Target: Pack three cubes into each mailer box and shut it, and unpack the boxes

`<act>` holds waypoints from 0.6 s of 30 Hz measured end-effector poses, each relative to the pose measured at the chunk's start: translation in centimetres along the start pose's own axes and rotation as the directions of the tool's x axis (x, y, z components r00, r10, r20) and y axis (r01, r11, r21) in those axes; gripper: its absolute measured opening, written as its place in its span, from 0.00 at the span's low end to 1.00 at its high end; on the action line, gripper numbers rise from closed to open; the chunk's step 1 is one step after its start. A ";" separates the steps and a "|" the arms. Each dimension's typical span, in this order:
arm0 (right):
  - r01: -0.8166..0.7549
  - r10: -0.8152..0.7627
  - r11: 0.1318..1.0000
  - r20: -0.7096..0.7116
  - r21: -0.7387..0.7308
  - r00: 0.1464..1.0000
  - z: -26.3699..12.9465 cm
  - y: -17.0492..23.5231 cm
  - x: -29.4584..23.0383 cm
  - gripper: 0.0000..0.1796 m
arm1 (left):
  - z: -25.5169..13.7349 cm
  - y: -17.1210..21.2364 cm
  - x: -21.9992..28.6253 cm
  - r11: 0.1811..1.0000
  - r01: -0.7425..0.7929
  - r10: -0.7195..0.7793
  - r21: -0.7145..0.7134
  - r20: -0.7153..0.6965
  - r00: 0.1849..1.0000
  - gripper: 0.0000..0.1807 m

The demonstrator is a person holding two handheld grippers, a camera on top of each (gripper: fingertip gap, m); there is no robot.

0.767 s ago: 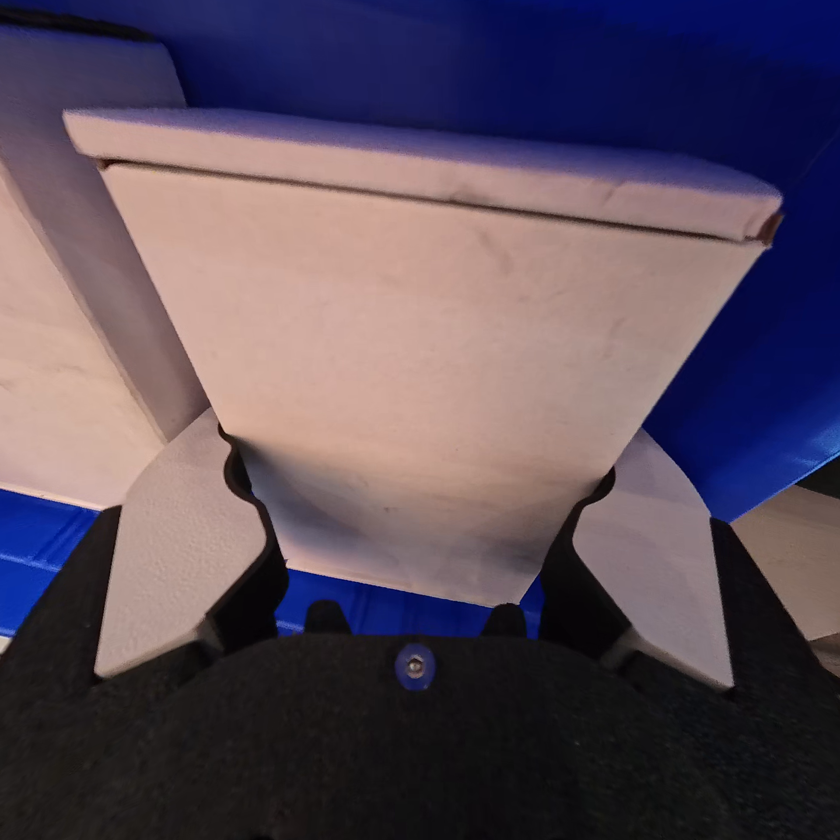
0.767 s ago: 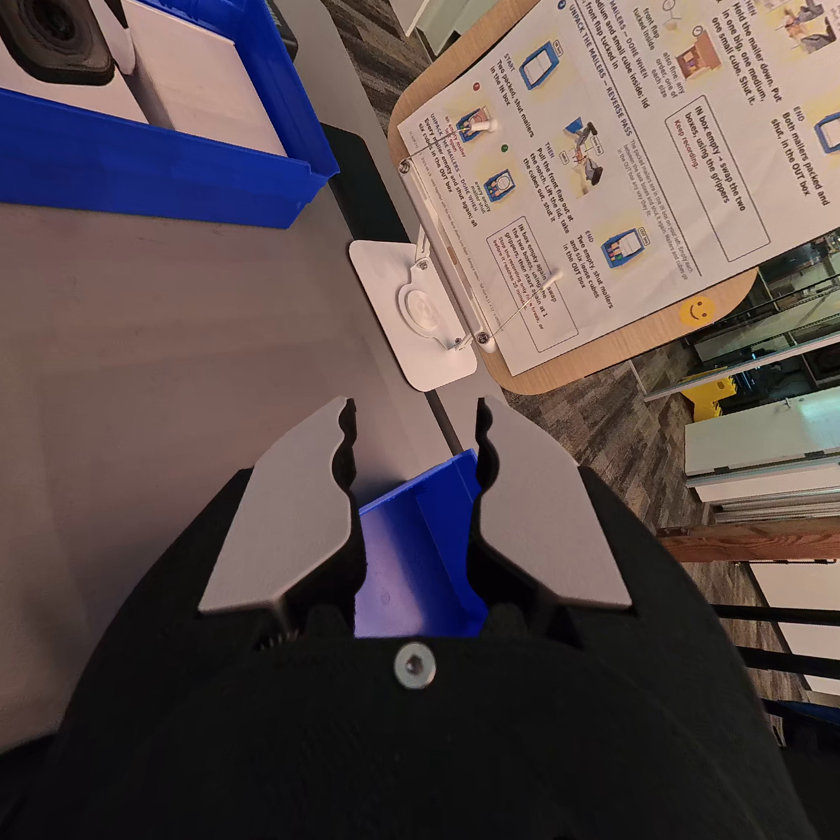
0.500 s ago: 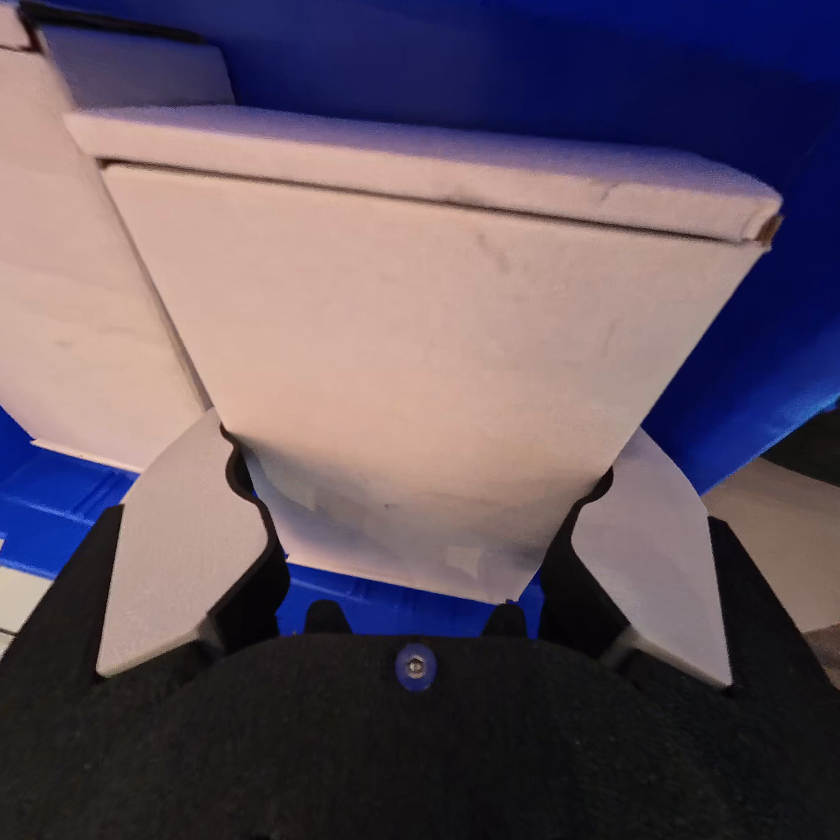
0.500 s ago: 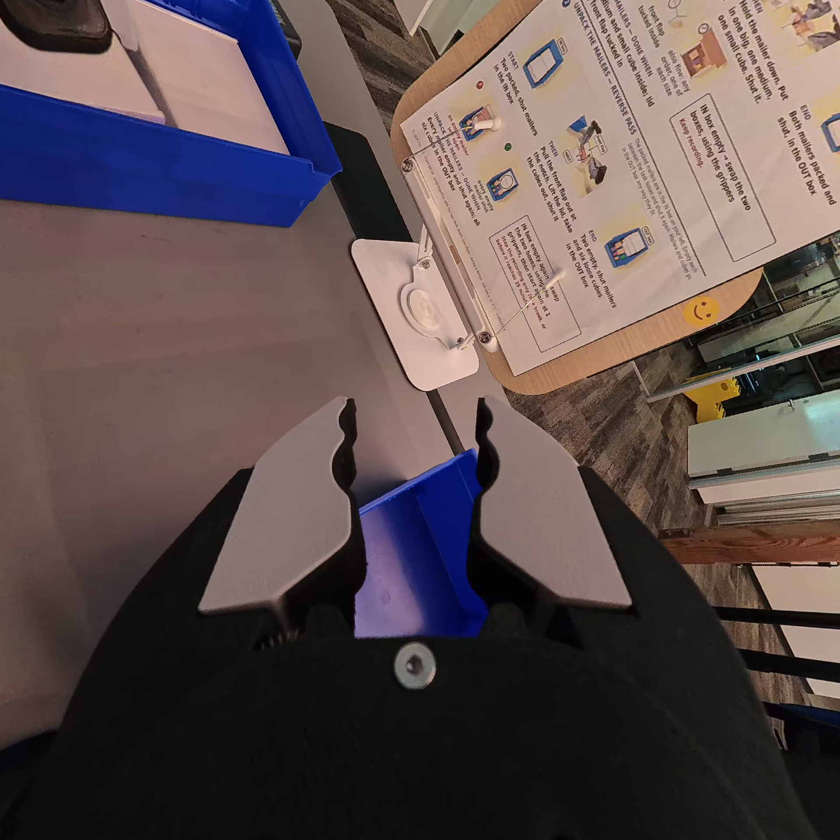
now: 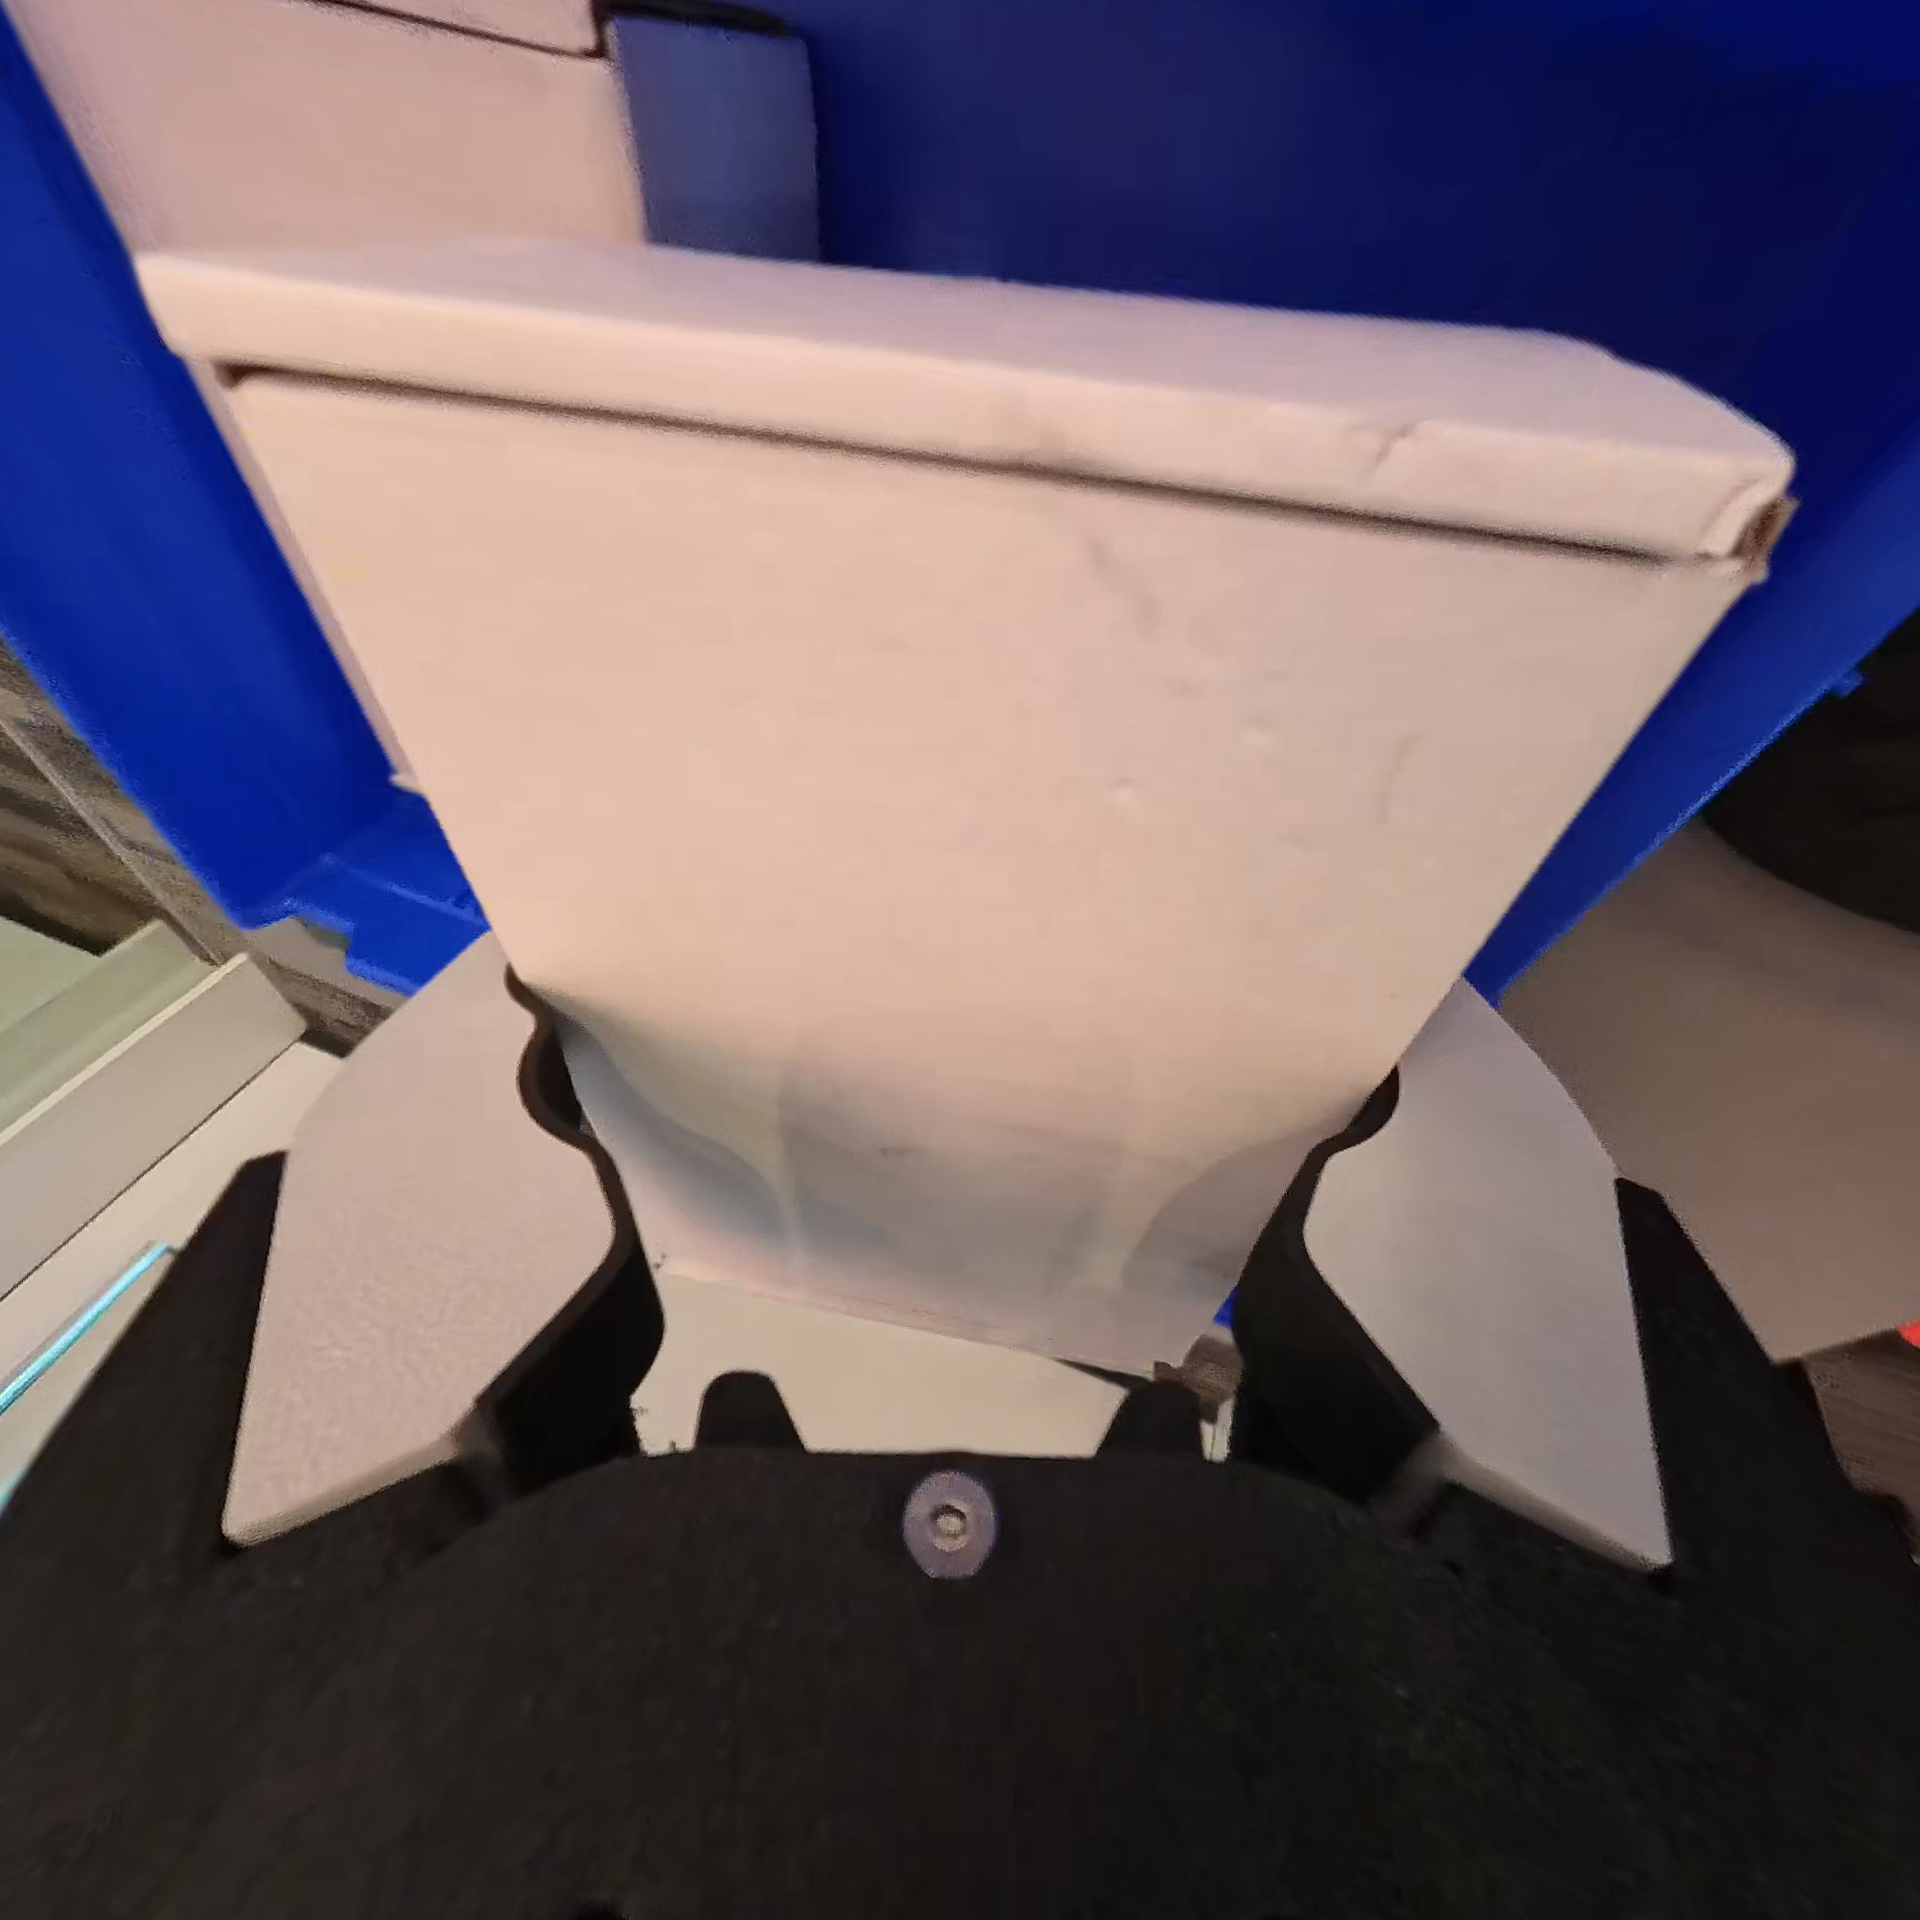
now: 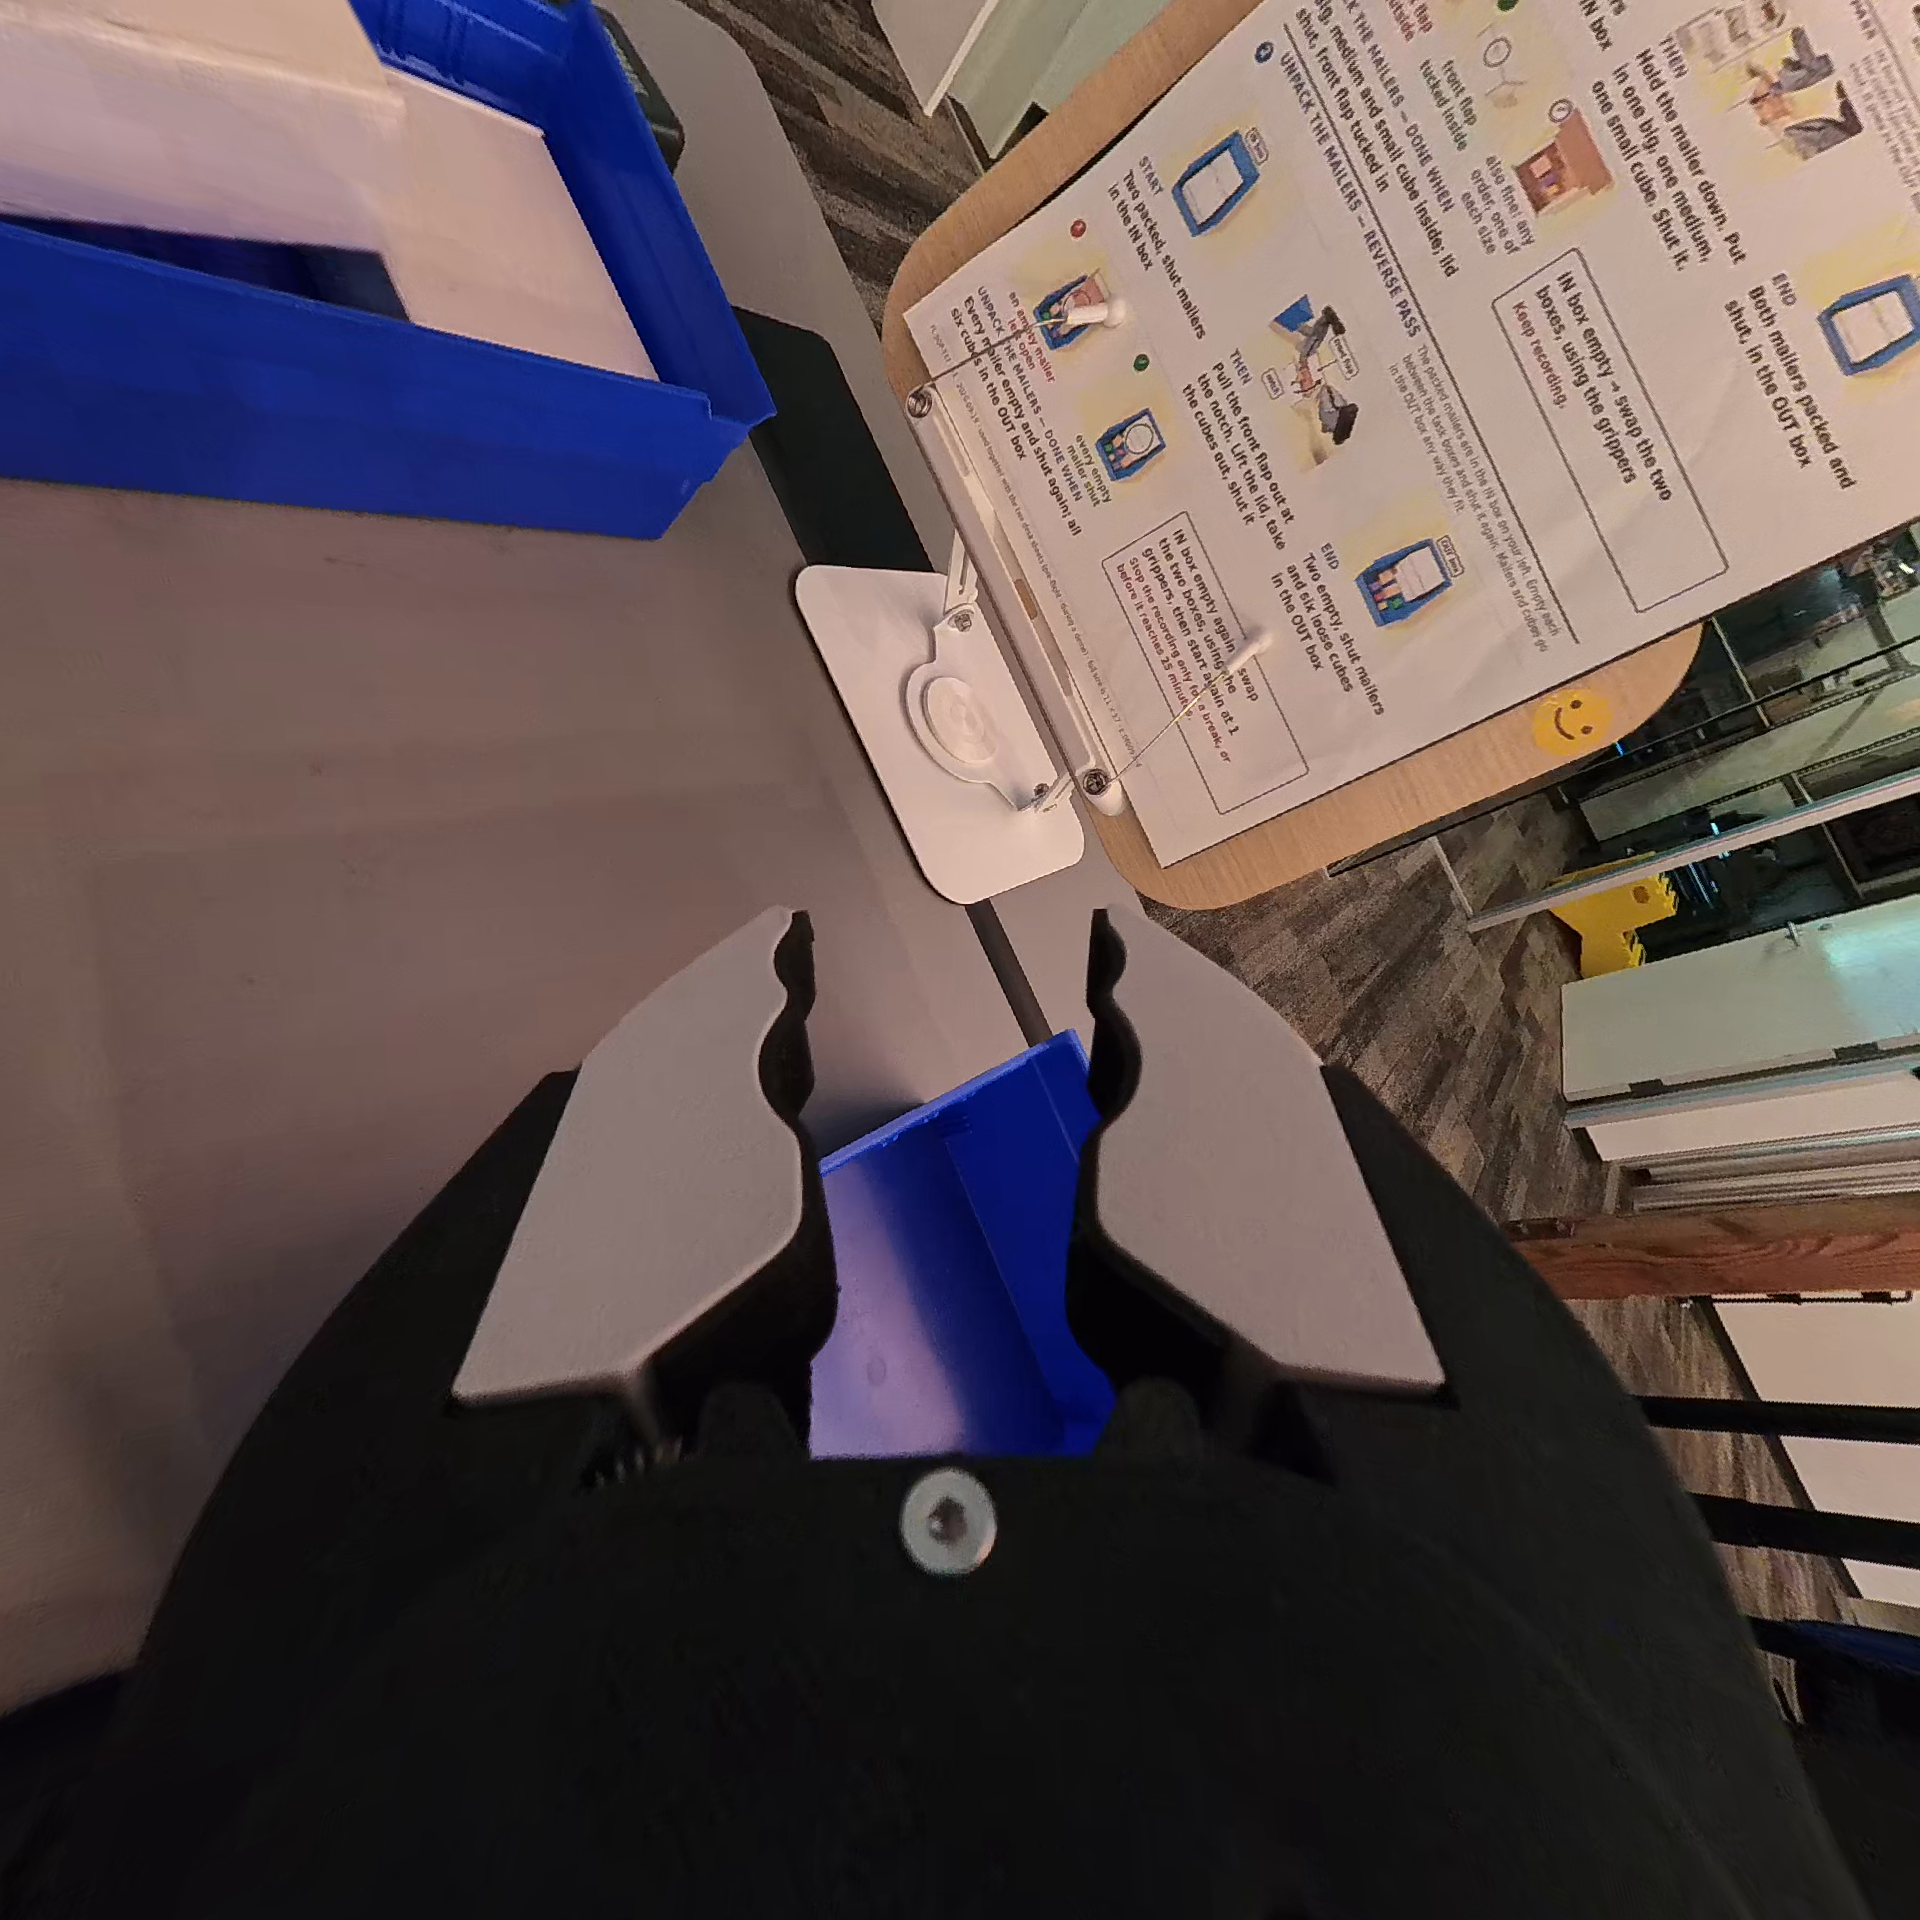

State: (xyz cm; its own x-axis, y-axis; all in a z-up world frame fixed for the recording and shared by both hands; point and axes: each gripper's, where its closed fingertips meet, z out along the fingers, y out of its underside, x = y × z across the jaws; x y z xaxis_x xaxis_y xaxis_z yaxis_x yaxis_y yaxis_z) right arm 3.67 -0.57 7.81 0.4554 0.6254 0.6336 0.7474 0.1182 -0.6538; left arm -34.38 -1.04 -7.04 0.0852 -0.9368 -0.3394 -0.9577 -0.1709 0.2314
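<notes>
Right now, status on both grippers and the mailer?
Left gripper shut on white mailer box, lid closed, over blue bin. Right gripper open, empty, above table. Nothing in the way.

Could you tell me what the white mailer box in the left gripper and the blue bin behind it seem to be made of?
The mailer box looks like matte white cardboard: a brown fluted edge shows at its lid corner, with dents. The blue bin appears to be smooth moulded plastic with a slight sheen.

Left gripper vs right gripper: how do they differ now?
The left gripper has its jaws spread wide and clamped on a white mailer box; the right gripper is open with nothing between its jaws. Left faces the blue bin; right faces the grey table. Both share grey-and-black fingers.
</notes>
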 end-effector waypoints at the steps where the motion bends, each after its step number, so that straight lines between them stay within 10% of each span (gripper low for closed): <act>1: -0.002 0.002 1.000 -0.001 0.002 1.000 -0.1 0.0 0.0 0.29 | -0.5 0.1 -0.2 1.000 0.000 0.000 -0.008 0.005 1.000 0.78; 18: -0.049 0.057 0.994 -0.077 0.101 0.995 -5.5 0.3 2.3 0.29 | -10.1 -7.8 -3.4 0.993 -0.116 0.116 -0.008 0.144 0.983 0.78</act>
State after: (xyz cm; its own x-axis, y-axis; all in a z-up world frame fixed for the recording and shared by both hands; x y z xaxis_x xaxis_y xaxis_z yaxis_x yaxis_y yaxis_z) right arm 7.62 -3.33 11.37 0.5329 0.5698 0.6256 0.6715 0.1651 -0.7224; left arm -24.40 0.37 1.49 -0.0670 -0.8965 -0.4379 -0.9589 -0.0634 0.2767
